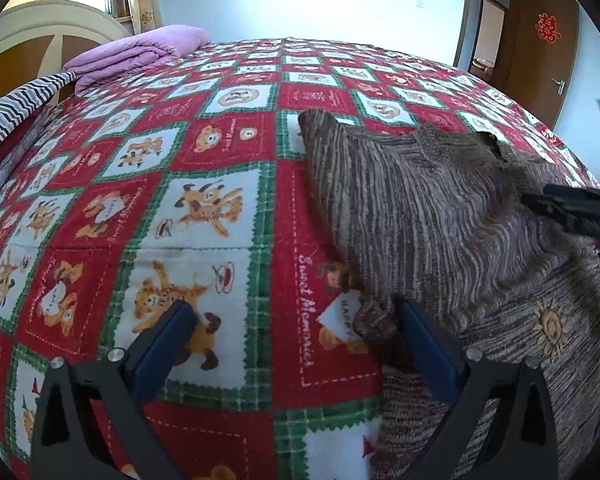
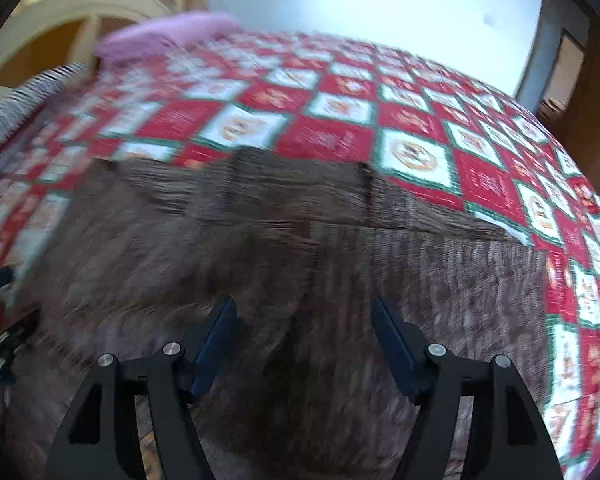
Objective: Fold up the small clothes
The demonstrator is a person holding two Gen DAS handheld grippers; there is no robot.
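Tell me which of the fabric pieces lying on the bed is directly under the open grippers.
The brown striped knit garment, beneath the right gripper and beside the left gripper. The folded purple blanket and the striped cloth lie far off by the headboard.

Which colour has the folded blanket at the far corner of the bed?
The blanket is light purple. It shows best in the left wrist view.

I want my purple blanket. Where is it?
In the left wrist view, the purple blanket lies folded at the bed's far left corner, by the headboard and window.
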